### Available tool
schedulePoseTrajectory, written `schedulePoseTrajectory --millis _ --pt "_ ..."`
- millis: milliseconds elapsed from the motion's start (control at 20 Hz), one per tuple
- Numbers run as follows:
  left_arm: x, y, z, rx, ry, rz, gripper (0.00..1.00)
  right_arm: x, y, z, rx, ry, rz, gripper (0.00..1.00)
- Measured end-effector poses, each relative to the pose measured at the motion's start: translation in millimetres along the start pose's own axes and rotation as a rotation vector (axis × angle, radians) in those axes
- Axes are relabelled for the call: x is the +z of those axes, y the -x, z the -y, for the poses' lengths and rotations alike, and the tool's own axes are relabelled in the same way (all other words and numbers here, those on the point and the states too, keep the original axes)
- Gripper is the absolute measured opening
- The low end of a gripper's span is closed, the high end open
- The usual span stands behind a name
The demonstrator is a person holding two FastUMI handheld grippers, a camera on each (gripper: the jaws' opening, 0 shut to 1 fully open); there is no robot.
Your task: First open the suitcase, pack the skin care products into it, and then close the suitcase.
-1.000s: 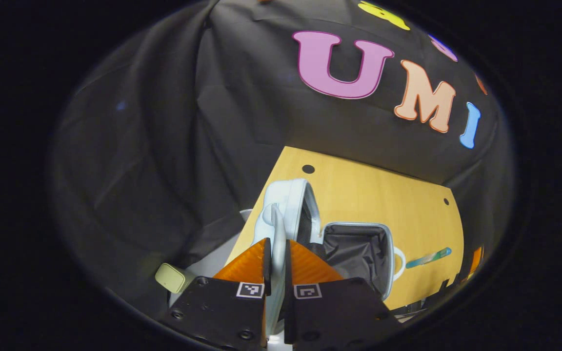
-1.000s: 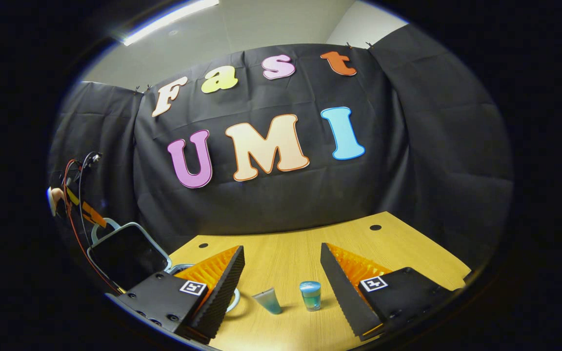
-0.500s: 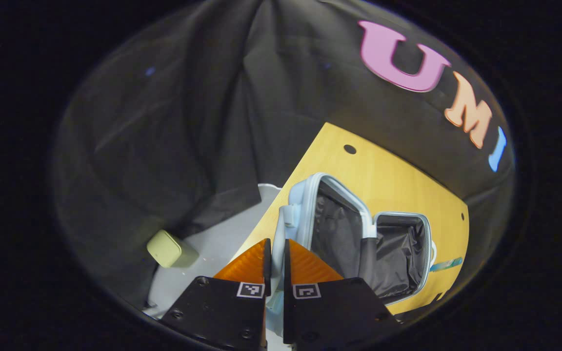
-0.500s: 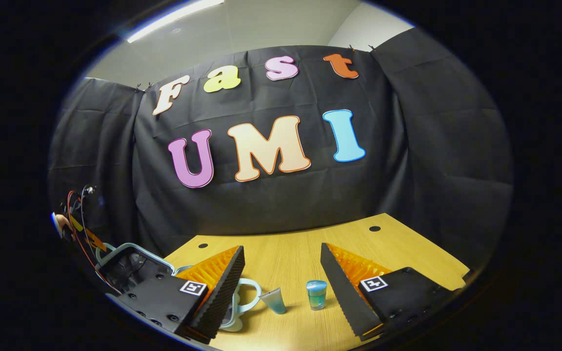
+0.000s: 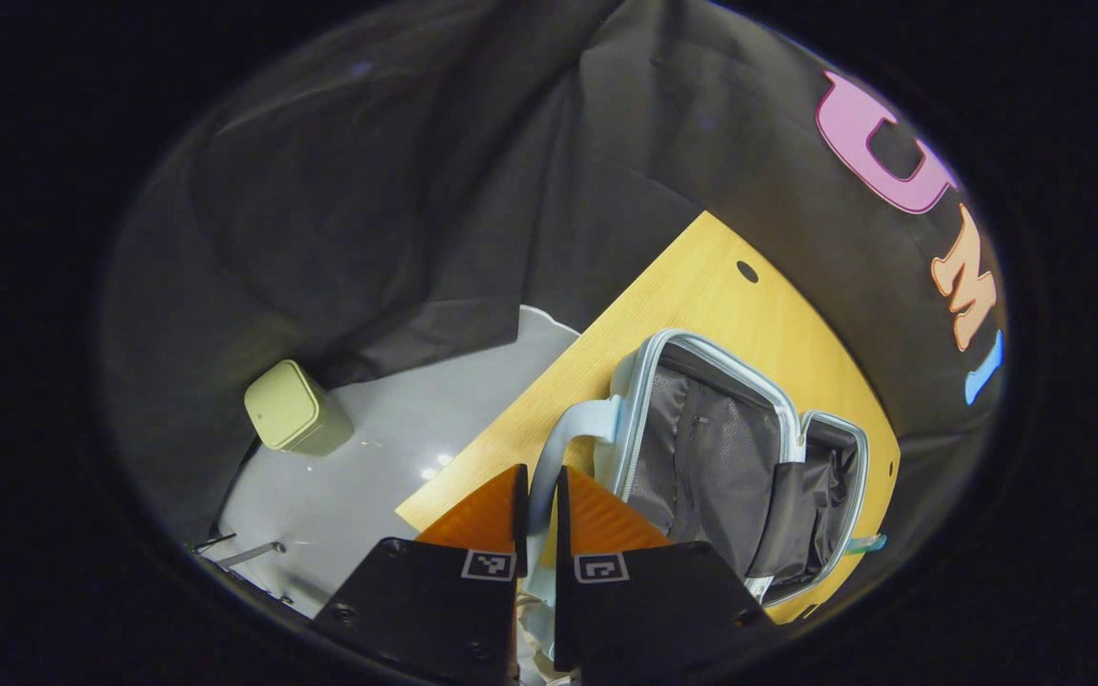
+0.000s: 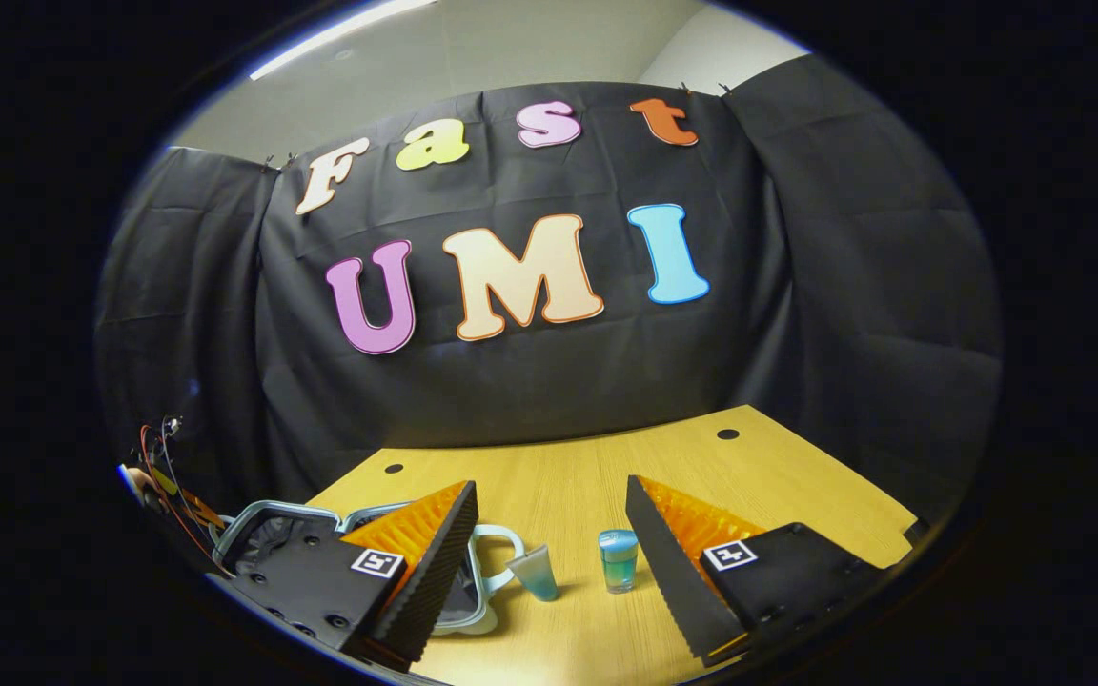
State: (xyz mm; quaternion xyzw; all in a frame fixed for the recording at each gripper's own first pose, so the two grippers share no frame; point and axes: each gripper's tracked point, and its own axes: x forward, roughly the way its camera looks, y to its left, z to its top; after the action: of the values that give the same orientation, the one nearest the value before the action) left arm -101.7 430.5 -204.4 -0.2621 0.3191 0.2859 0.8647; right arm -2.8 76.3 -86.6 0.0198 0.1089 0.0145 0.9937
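Two jobs: left gripper (image 5: 538,495) jaws pinching handle (image 5: 549,457) of suitcase (image 5: 730,457), open on tabletop (image 5: 701,276). Right gripper (image 6: 549,543) jaws spread near tube (image 6: 535,572) and jar (image 6: 618,560). Probably light, slick; grip mid-body.

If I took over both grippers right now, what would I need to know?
Left gripper: shut on the handle of the suitcase lid.
Right gripper: open, empty, above the table.
Suitcase lies open, nothing visible inside.
Tube and bottle stand on the table between the right fingers.
Done: opening. Left: pack both, close.
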Motion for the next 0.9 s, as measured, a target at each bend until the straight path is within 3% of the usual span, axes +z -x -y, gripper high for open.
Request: schedulePoseTrajectory --millis 150,200,250,300,350,500,650,700,900 --pt "0.3 3.1 -8.3 0.06 -0.042 0.013 0.14 -2.4 0.7 2.0 -0.004 -0.001 -0.004 0.98" --pt "5.6 8.6 -4.5 0.054 -0.057 0.022 0.1 -4.3 0.5 4.2 -0.008 -0.001 -0.006 0.98" --pt "7.7 12.2 -0.7 0.062 -0.082 0.037 0.24 -6.3 -0.4 6.5 -0.01 -0.002 -0.013 0.94" --pt "11.2 17.4 3.4 0.072 -0.117 0.057 0.46 -9.1 -1.4 7.6 -0.012 -0.002 -0.018 0.98" --pt "13.1 21.3 10.9 0.07 -0.15 0.073 0.51 -11.5 -2.0 10.1 -0.014 -0.003 -0.024 0.98" --pt "16.8 33.8 33.5 0.078 -0.26 0.117 0.98 -21.2 -3.8 17.8 -0.014 -0.003 -0.051 0.98" --pt "14.7 49.5 65.0 0.08 -0.352 0.16 0.92 -29.5 -7.1 27.8 -0.01 0.001 -0.078 0.98" --pt "12.1 55.2 78.0 0.07 -0.383 0.172 0.98 -33.3 -9.4 31.6 -0.007 0.001 -0.092 0.98" --pt "-14.8 76.0 150.1 -0.001 -0.487 0.193 0.95 -43.2 -12.2 46.7 0.011 -0.002 -0.13 0.98"
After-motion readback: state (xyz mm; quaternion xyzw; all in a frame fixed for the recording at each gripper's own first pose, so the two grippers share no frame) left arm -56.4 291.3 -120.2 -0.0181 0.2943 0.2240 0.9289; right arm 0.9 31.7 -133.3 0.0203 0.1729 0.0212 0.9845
